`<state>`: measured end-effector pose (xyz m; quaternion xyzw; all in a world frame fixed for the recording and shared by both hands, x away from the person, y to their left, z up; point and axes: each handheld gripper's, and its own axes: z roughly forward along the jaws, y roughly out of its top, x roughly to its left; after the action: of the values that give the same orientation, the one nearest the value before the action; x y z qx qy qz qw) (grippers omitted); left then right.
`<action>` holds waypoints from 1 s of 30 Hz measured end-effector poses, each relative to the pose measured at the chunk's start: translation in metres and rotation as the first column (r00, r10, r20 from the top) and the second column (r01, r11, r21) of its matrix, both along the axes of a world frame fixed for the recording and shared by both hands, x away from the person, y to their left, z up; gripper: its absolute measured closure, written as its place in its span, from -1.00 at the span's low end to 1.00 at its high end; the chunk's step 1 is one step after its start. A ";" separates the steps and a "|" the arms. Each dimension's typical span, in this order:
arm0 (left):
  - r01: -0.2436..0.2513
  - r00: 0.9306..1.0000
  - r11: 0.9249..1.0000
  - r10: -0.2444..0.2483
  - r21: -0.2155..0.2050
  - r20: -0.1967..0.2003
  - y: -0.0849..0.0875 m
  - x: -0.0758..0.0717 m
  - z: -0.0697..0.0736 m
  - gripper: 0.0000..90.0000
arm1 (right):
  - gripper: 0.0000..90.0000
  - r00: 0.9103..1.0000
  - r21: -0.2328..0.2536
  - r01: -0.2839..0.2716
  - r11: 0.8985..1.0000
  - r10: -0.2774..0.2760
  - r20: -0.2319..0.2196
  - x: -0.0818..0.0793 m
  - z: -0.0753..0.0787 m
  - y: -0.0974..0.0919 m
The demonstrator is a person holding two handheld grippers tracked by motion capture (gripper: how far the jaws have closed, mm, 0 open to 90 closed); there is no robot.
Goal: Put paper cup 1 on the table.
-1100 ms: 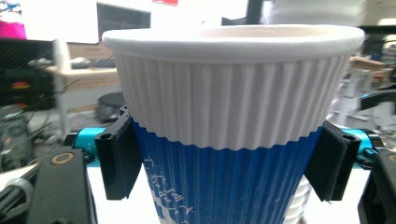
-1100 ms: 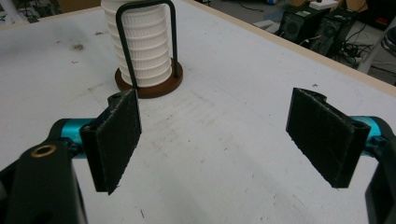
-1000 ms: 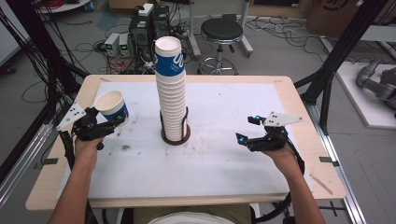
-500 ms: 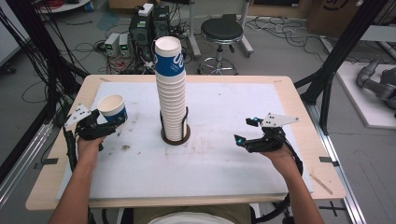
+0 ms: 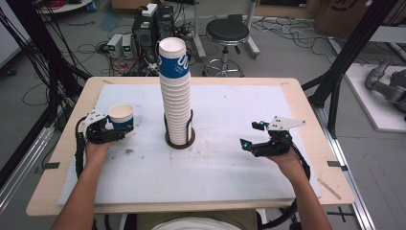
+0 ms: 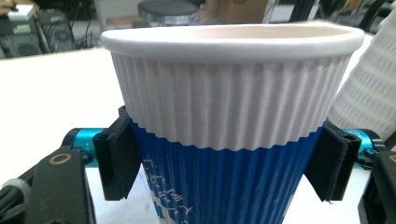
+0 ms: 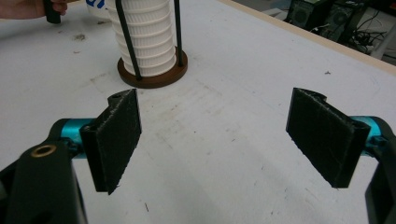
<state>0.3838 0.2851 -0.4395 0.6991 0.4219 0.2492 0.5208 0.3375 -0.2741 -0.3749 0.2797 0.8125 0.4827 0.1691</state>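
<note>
One loose cup (image 5: pixel 121 116) stands upright on the table (image 5: pixel 230 191) at about nine o'clock from the table's middle, white-ribbed above and blue below, mouth up. The left gripper (image 5: pixel 111 134) holds it: in the left gripper view the cup (image 6: pixel 231 121) sits between the two black pads (image 6: pixel 116 163), one on each side of its blue band, both touching the ribbed wall. The jaws have just eased a little wider, yet the pads are on the cup. One hand (image 5: pixel 95 151) carries this gripper, coming in from six o'clock.

Just right of it, near the middle of the table and well apart from the loose cup, rises one stack (image 5: pixel 175 96) of nested cups, too many and too close to count; the topmost shows a blue band, the rest show white ribs. The stack sits in one round brown holder (image 5: pixel 181 142) with thin black upright rods. In the right gripper view the holder (image 7: pixel 152 74) and the foot of the stack (image 7: pixel 144 39) lie at eleven o'clock, with two rods seen.

At about three o'clock of the table the right gripper (image 5: pixel 254 139) hovers over bare white surface, its jaws standing wide apart with nothing between them; the right gripper view shows its two pads (image 7: pixel 116 135) with only the table (image 7: pixel 219 149) between. One hand (image 5: pixel 287 160) bears it.
</note>
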 end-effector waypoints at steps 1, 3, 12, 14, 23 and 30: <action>-0.002 1.000 1.000 0.002 0.006 -0.008 0.000 0.000 -0.001 -0.48 | -0.59 1.000 0.000 0.000 1.000 0.000 0.001 0.000 0.000 0.000; -0.006 0.999 1.000 0.006 0.025 -0.031 0.000 0.001 -0.005 -0.48 | -0.59 1.000 0.004 -0.002 1.000 0.002 -0.002 0.000 0.000 0.000; -0.011 0.999 0.998 0.014 0.064 -0.044 0.000 -0.004 -0.005 -0.49 | -0.59 1.000 0.013 0.000 1.000 0.001 -0.008 -0.001 0.000 -0.002; -0.016 0.998 0.998 0.019 0.063 -0.052 0.001 -0.006 -0.005 -0.49 | -0.59 1.000 0.014 0.000 1.000 0.000 -0.006 -0.001 -0.001 -0.003; -0.020 0.994 0.998 0.026 0.053 -0.109 0.002 -0.013 -0.006 -0.51 | -0.59 1.000 0.018 -0.006 1.000 0.006 -0.007 -0.002 -0.001 -0.004; 0.008 0.986 0.998 0.003 0.066 -0.166 -0.001 -0.015 -0.006 -0.62 | -0.59 1.000 0.019 -0.005 1.000 0.006 -0.009 -0.001 -0.001 -0.005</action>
<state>0.3686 0.2845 -0.4455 0.7349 0.4545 0.2035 0.4605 0.3361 -0.2790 -0.3756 0.2812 0.8093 0.4897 0.1616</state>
